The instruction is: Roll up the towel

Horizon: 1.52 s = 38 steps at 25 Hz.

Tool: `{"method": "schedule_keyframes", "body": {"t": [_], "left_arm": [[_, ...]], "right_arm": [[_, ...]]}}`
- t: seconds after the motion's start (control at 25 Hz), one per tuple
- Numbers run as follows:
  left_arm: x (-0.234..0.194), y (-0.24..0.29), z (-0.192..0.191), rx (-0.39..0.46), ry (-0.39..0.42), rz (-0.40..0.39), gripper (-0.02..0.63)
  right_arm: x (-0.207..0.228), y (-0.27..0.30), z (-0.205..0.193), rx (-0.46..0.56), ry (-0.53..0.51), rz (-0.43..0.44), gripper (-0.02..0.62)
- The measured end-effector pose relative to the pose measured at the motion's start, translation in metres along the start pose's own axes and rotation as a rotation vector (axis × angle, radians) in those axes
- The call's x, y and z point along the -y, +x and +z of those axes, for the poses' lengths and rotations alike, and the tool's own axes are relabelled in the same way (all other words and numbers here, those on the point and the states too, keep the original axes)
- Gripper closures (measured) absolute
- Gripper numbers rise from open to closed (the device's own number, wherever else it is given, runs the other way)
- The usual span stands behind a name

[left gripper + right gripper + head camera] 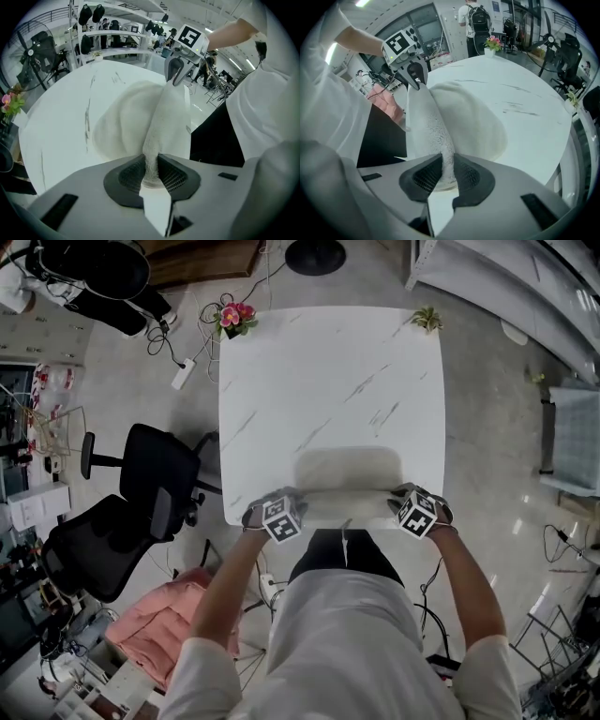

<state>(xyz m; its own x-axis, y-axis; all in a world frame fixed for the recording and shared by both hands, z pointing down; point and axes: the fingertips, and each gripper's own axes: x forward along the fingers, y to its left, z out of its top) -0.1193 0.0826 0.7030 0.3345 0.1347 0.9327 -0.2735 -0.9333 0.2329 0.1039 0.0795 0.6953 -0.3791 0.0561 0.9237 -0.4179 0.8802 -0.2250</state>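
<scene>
The towel [349,472] is off-white. The desk [309,371] is white with thin grey veins. The chair [155,474] is black.

Bright, even overhead light; white bench [328,381] nearly washed out; gripper views fisheye-bent, dark-cornered, near parts soft.

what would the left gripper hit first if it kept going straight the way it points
The towel that its jaws already pinch. The left gripper points steeply down, so beyond the cloth probably comes the white table.
</scene>
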Motion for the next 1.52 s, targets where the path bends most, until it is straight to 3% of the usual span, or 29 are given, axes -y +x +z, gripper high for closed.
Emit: {"method": "schedule_keyframes", "body": {"t": [0.2, 0.32, 0.44, 0.76, 1.16, 1.52], "left_arm": [[-0.029, 0.003, 0.007, 0.022, 0.007, 0.131, 0.441], [-0.038, 0.003, 0.008, 0.024, -0.014, 0.166, 0.396], [-0.043, 0.006, 0.009, 0.028, -0.031, 0.182, 0.394], [-0.034, -0.005, 0.010, 0.018, 0.016, 0.211, 0.410], [-0.016, -0.037, 0.013, 0.101, -0.002, 0.294, 0.435], [0.034, -0.011, 0.009, 0.134, 0.041, 0.280, 0.431]], "right_arm": [[0.028, 0.006, 0.007, 0.011, -0.009, -0.116, 0.437], [0.038, 0.010, 0.005, 0.016, 0.024, -0.151, 0.383], [0.042, 0.015, 0.005, 0.027, 0.044, -0.169, 0.382], [0.034, 0.004, 0.006, 0.075, 0.062, -0.156, 0.383], [0.018, -0.040, 0.019, 0.234, 0.020, -0.237, 0.387], [-0.034, -0.015, 0.000, 0.197, -0.064, -0.174, 0.390]]}}
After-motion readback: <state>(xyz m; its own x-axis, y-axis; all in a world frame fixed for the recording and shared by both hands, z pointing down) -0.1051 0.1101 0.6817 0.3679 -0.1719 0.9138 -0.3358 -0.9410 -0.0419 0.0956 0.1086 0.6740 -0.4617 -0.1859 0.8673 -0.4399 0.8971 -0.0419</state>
